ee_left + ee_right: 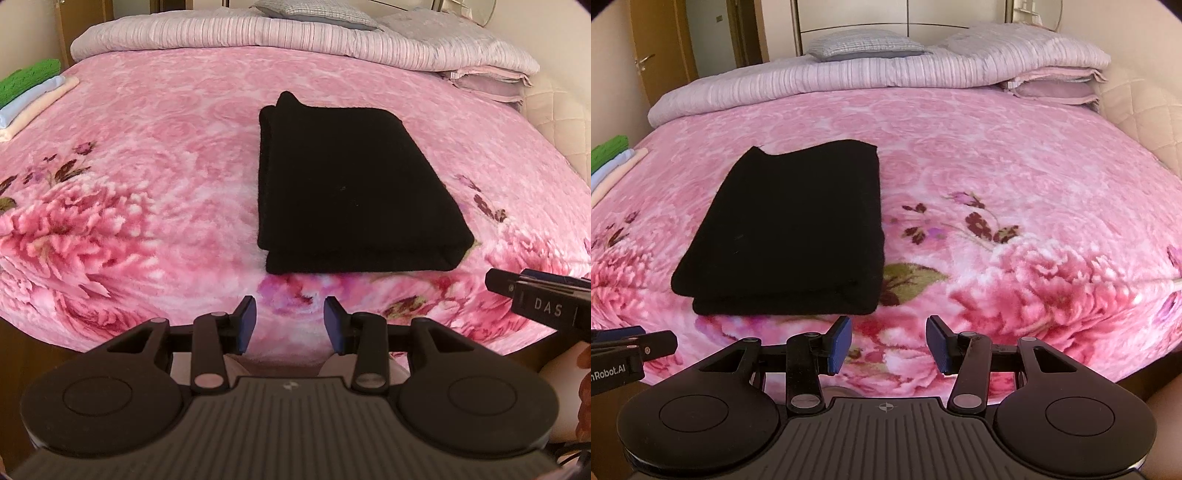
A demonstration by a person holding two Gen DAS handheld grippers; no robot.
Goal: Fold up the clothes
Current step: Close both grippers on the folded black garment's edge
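A black knitted garment [351, 184], folded into a thick rectangle, lies on the pink floral fleece blanket [166, 166]. Both grippers hover just short of the garment's near edge, left gripper [290, 325] and right gripper [889, 343] gaping, nothing between their blue pads.

Soft, even daylight, slightly washed out on the pink blanket [166, 155], with strong fisheye bending and dark vignetted corners in both views.

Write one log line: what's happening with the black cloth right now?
black cloth: folded, on bed | left gripper: open, empty | right gripper: open, empty
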